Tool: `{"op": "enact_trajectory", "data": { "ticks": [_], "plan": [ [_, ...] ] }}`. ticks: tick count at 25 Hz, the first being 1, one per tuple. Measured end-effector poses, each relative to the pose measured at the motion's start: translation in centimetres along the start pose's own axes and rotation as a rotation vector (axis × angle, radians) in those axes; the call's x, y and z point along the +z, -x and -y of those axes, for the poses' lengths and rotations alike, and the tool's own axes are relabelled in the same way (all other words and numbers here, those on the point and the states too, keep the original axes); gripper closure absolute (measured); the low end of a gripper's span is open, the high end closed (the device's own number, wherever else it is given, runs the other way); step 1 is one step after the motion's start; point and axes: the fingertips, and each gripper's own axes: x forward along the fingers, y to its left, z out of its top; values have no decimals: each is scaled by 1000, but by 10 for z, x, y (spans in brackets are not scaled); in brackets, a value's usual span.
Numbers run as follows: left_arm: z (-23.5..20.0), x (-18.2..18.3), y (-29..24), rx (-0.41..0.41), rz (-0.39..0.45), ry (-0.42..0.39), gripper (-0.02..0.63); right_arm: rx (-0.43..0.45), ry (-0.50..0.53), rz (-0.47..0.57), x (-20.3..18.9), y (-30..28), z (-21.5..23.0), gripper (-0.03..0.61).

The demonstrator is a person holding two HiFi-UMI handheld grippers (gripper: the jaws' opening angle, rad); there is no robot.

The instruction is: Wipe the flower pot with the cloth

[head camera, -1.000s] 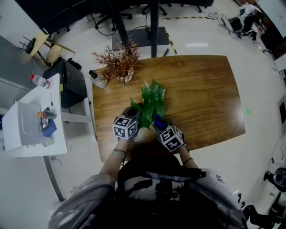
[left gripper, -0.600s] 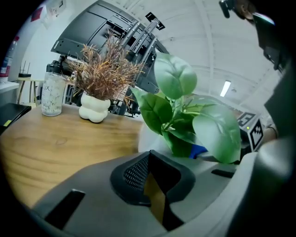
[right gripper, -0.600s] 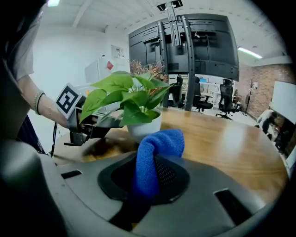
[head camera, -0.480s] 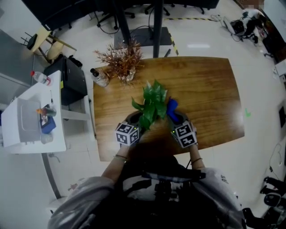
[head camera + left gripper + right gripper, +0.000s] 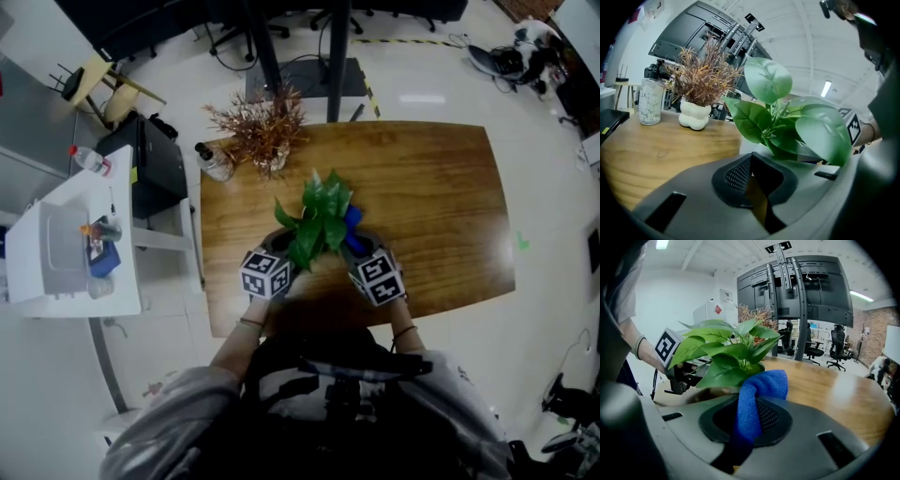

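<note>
A flower pot [image 5: 746, 145] with broad green leaves [image 5: 319, 220] stands near the front of the wooden table [image 5: 441, 197]; the leaves hide most of the pot from above. My left gripper [image 5: 279, 239] [image 5: 751, 161] is at the pot's left side, jaws shut, apparently on its rim. My right gripper [image 5: 361, 246] [image 5: 750, 404] is shut on a blue cloth [image 5: 352, 223] [image 5: 761, 385], which is pressed against the plant's right side under the leaves [image 5: 726, 357].
A dried brown plant in a white vase [image 5: 262, 141] [image 5: 696, 115] and a glass jar [image 5: 214, 167] [image 5: 649, 101] stand at the table's far left corner. A white side table [image 5: 66, 253] and a black box [image 5: 155, 169] stand left of the table. A monitor stand [image 5: 787, 301] rises behind.
My right gripper carried the blue cloth from the pot's front round to its right side and further back. The left gripper has stayed at the pot's left.
</note>
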Motion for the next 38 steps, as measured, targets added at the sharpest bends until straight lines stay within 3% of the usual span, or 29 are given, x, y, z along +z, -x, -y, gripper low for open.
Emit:
{"op": "enact_trajectory", "data": {
  "ticks": [8, 14, 17, 22, 27, 34, 38],
  "plan": [
    [-39, 16, 4, 86, 34, 11, 607, 112, 2, -52, -12, -24, -55, 523],
    [-57, 19, 20, 141, 57, 42, 607, 151, 16, -96, -20, -42, -68, 523],
    [-47, 13, 27, 137, 59, 64, 607, 145, 17, -91, -20, -30, -62, 523],
    [-23, -6, 29, 104, 44, 93, 607, 44, 23, -75, -20, -7, -19, 523],
    [-5, -15, 20, 60, 21, 91, 607, -9, 146, -65, 4, -10, 21, 523],
    [-12, -1, 15, 51, 38, 73, 607, 59, 318, -48, 37, -29, 25, 523],
    [-24, 6, 15, 64, 45, 67, 607, 85, 308, -65, 31, -32, 17, 523]
  ]
}}
